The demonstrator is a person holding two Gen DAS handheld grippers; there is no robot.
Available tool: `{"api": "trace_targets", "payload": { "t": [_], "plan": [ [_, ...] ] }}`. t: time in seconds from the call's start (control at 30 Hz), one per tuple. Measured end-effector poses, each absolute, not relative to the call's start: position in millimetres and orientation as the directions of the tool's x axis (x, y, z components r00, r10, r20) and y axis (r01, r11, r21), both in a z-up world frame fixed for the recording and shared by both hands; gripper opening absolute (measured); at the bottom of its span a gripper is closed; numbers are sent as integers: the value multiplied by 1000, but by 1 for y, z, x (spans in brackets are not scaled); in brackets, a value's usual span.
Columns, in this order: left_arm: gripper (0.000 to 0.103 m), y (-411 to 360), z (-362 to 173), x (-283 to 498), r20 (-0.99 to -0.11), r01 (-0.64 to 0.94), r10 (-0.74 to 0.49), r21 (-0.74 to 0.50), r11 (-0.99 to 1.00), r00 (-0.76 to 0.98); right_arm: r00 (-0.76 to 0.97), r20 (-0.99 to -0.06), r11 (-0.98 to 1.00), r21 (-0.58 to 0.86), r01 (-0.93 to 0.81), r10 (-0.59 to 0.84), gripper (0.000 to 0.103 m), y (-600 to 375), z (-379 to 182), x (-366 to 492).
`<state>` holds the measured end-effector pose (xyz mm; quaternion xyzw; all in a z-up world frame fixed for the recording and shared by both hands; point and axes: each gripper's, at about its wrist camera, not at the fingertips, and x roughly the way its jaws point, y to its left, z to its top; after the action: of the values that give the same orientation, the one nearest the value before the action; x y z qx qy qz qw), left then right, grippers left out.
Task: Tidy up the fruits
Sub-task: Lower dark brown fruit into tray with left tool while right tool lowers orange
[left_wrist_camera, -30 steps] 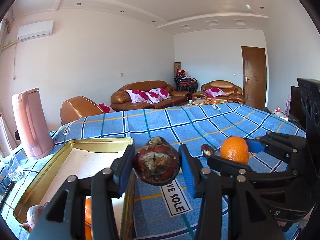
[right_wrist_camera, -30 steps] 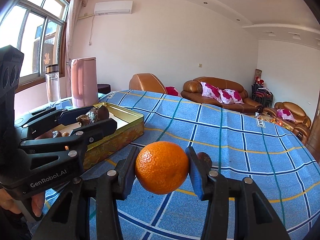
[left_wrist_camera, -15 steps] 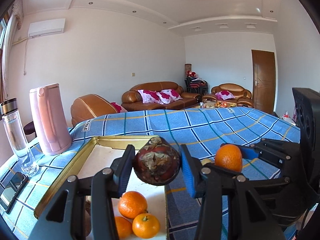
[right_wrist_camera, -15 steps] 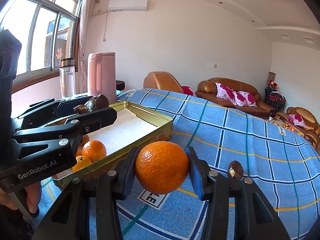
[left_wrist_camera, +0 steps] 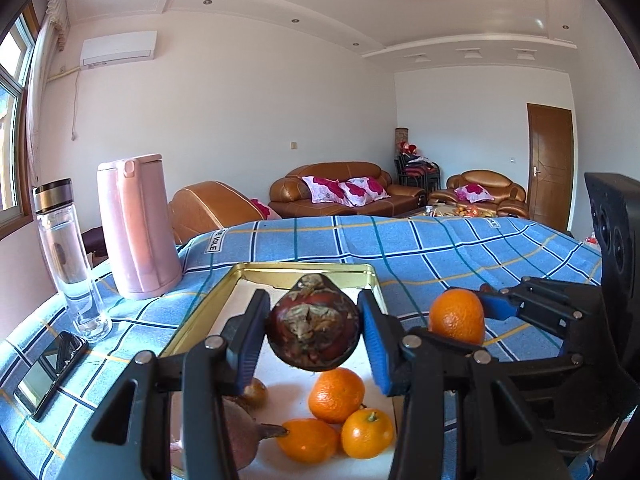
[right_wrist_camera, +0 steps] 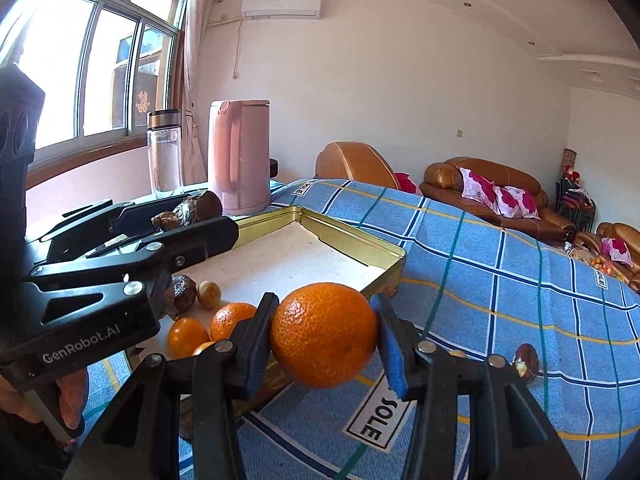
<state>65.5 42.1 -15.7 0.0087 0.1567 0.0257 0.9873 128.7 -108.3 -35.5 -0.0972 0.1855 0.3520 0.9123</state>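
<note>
A dark, round mangosteen [left_wrist_camera: 313, 328] is clamped between the blue pads of the left gripper [left_wrist_camera: 313, 334], which is held above the gold tray [left_wrist_camera: 372, 270]; the jaws are only as far apart as the fruit is wide. An orange [right_wrist_camera: 323, 334] is gripped in the same way by the right gripper [right_wrist_camera: 324, 338], its pads pressed against both sides of the fruit, and it is held in the air beside the tray's right-hand edge, over the blue checked cloth [right_wrist_camera: 520, 280]. Inside the tray, on its white lining, three oranges [left_wrist_camera: 336, 396] are clustered at the near end, with a small yellowish fruit [right_wrist_camera: 209, 294] and another dark mangosteen [right_wrist_camera: 185, 293] just beside them. One more dark fruit [right_wrist_camera: 526, 362] is seen lying on the cloth, well apart from the tray. A pink kettle [left_wrist_camera: 136, 228] and a clear bottle [left_wrist_camera: 68, 256] are stood to the left of the tray, and a phone [left_wrist_camera: 50, 372] is laid flat near the bottle.
</note>
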Motion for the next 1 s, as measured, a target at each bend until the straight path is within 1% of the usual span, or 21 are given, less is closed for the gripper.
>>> {"api": "trace_targets", "payload": {
  "t": [0.3, 0.6, 1.0],
  "plan": [
    [47, 71, -15, 60, -306, -106, 106, 17, 994, 946, 639, -411, 692, -26, -721, 650, 49, -78, -31, 131],
    [47, 99, -20, 63, -337, -166, 160, 10, 986, 928, 606, -420, 658, -27, -752, 676, 49, -46, -28, 133],
    [47, 127, -29, 68, -384, -219, 205, 5, 976, 900, 547, -461, 630, 34, -776, 698, 49, -16, -30, 141]
  ]
}}
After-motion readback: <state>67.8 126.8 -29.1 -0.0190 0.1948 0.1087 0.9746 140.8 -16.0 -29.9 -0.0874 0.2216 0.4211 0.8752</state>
